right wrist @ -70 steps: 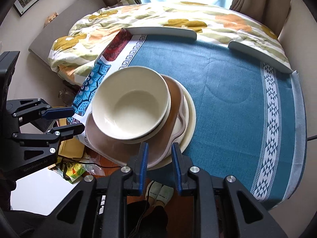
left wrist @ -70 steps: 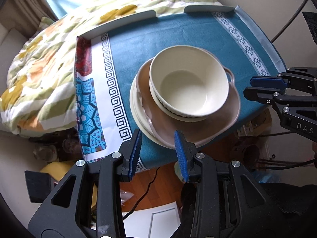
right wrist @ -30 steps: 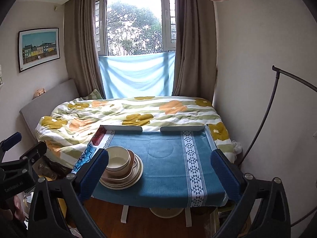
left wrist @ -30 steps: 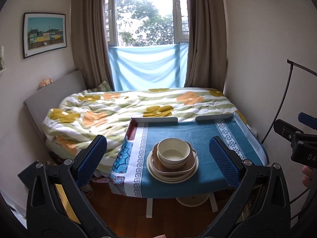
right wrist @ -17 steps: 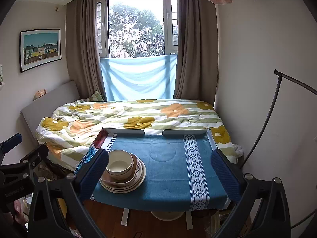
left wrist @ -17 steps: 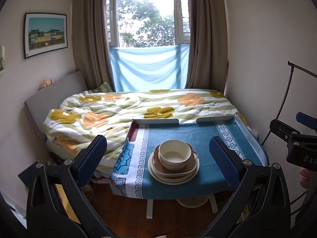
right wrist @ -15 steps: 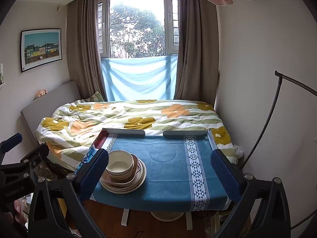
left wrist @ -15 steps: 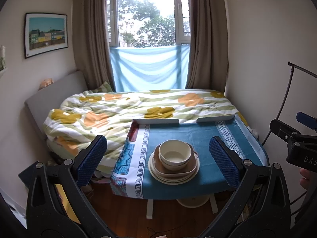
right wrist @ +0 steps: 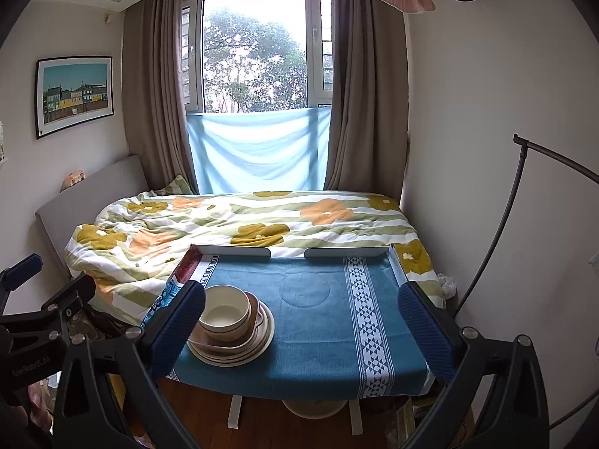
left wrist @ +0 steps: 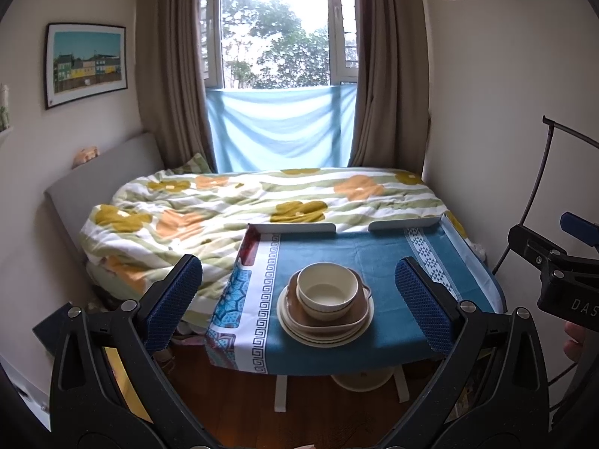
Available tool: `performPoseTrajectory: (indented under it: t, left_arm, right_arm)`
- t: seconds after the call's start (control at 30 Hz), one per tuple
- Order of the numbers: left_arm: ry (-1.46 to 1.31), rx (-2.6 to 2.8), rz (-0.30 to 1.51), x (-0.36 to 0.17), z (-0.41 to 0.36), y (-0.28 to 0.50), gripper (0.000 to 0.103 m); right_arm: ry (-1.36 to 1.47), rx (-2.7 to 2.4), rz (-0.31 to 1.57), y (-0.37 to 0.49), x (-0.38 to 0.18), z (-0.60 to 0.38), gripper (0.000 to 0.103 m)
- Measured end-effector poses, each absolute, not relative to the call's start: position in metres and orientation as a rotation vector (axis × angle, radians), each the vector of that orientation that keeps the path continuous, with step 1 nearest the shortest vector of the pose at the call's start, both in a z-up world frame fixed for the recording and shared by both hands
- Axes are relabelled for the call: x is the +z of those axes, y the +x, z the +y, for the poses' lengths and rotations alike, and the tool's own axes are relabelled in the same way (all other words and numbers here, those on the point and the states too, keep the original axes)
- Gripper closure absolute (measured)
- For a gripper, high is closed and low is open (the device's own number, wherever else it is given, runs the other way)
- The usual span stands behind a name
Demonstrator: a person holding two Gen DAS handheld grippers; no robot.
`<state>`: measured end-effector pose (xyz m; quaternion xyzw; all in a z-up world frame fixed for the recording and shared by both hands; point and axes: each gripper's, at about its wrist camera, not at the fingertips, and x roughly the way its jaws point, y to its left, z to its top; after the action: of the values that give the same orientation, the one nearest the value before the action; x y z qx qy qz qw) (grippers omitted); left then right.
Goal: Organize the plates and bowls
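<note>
A cream bowl [left wrist: 326, 291] sits on a brown handled dish [left wrist: 355, 312], which rests on a stack of cream plates [left wrist: 325, 336] at the front left of the blue-clothed table [left wrist: 378, 258]. The same bowl [right wrist: 224, 312] and plates [right wrist: 247, 351] show in the right wrist view on the table [right wrist: 318, 314]. My left gripper [left wrist: 299, 307] stands wide open, well back from the table, nothing between its fingers. My right gripper [right wrist: 301, 331] is likewise wide open and empty, held back from the table's front edge.
A bed with a flowered quilt [left wrist: 243, 202] lies behind the table, under a curtained window [left wrist: 280, 37]. White rails [right wrist: 232, 250] edge the table's far side. A dark lamp arm [right wrist: 524, 194] curves at the right. Wooden floor [left wrist: 243, 393] lies below the table.
Both grippers, nearly shut close over the stack 2.3 s ago, have pulled far back and opened wide. Over the last second the table has drawn slightly nearer. The dishes have not moved.
</note>
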<state>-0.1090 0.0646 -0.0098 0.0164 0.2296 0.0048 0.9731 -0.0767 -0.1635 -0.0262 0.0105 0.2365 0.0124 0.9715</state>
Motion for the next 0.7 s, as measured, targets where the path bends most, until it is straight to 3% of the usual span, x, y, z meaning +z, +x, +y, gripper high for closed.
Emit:
performPoseTrajectory:
  t: [0.7]
  left_arm:
    - [0.058, 0.007, 0.435, -0.004, 0.055, -0.118, 0.000]
  right_arm:
    - [0.021, -0.004, 0.451, -0.086, -0.017, -0.166, 0.001]
